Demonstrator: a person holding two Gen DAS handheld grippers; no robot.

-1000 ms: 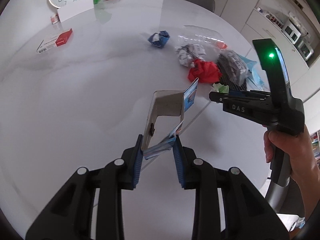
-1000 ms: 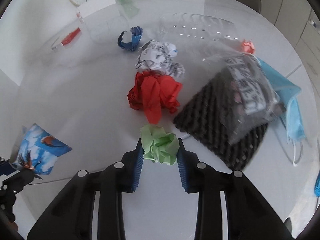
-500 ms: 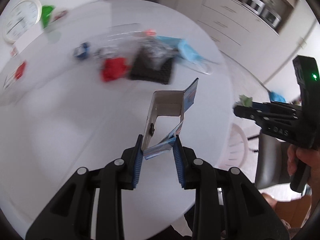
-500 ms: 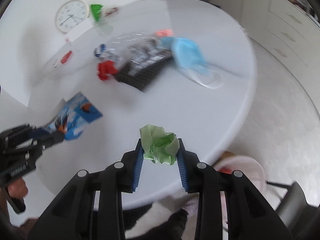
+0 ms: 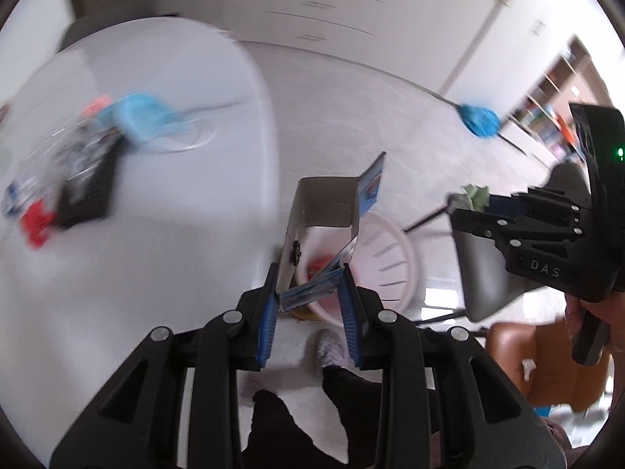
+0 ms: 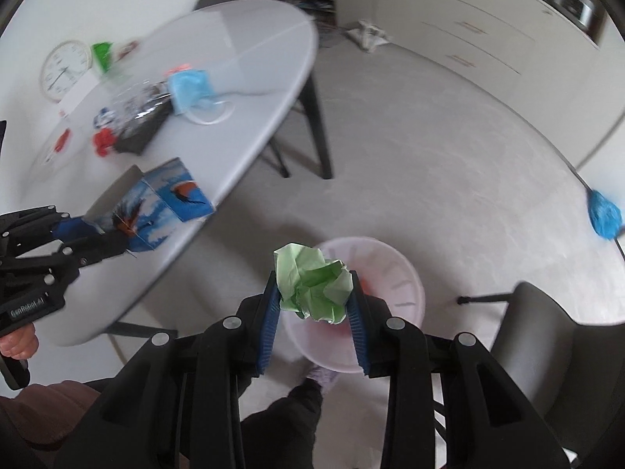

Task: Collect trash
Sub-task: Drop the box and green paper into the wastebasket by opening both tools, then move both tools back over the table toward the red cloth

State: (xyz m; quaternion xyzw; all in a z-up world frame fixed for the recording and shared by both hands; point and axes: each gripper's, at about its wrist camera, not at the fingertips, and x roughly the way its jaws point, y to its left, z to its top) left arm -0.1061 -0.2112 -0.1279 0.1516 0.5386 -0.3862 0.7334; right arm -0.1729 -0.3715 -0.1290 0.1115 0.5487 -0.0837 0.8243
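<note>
1. The worktop (image 6: 234, 90) is a pale round slab at the left of both views; on it lie leftover scraps, among them a blue face mask (image 6: 189, 86), a dark packet (image 6: 138, 133) and a red wad (image 6: 103, 142); all are blurred.
2. The pink bin (image 6: 394, 269) stands on the floor just off the worktop's edge; in the right wrist view it sits directly beneath the held paper, so the drop is straight down.
3. The left tongs (image 5: 310, 297) are clamped on one edge of a flattened blue printed carton (image 5: 332, 219); its long axis runs up and away from the tips, and its far end hangs over the bin's near rim (image 5: 390, 234).
4. The right tongs (image 6: 314, 301) are clamped on a green crumpled paper ball (image 6: 310, 285); its pads press both sides.
5. Judged from these views, the right hand is better placed over the bin's mouth; the carton looks to need a little more reach across the rim before release.
</note>
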